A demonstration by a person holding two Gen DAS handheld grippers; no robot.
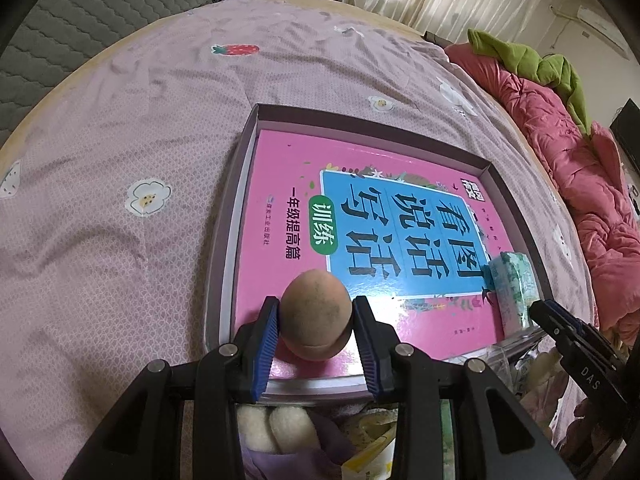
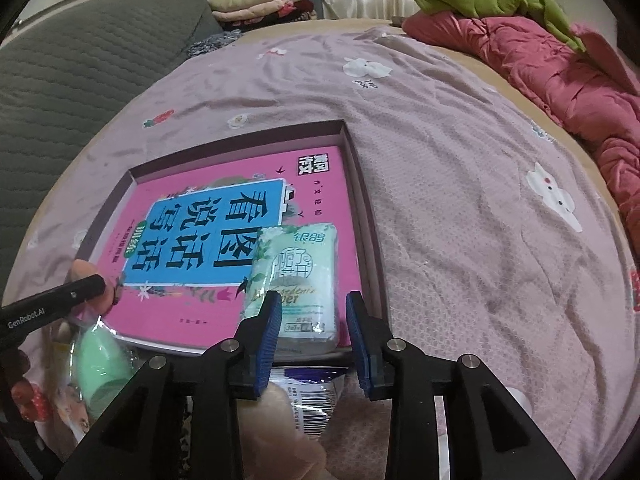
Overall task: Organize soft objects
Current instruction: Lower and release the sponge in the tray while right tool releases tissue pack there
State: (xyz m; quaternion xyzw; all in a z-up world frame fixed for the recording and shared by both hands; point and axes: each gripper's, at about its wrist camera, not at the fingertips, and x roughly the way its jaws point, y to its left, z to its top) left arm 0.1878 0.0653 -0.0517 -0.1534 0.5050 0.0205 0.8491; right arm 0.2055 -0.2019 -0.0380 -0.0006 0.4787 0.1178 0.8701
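left tool [image 1: 313,316] closed on a tan egg-shaped sponge [image 1: 316,312], both blue pads pressing its sides, held just over the near edge of the pink book [image 1: 360,184] lying in the shallow box [image 1: 256,116] on the bed [image 1: 120,120]. right tool [image 2: 313,312] partly open, no grip: green-and-white tissue pack [image 2: 298,276] lying on the book at the box's near right corner, left pad at or just beside the pack's edge, right pad clear of it with a gap showing. tissue pack seen in the left view too, against the box's right wall.

step in hand, by the look of it: filling the box with the soft things. tissue pack apparently set down and let go; sponge not yet placed.

still outside the box, off its near edge: two white woolly balls [image 1: 272,424] below the left tool, a mint-green sponge [image 2: 104,360] in clear wrapping, a printed packet [image 2: 312,396] under the right tool.

next move, as a guess: right tool lifted back without nudging the pack; left tool lowered a little and opened so the sponge lands on the book's near left part. risk: rounded sponge rolling on the glossy cover, so a low release close to the box wall seems wise.
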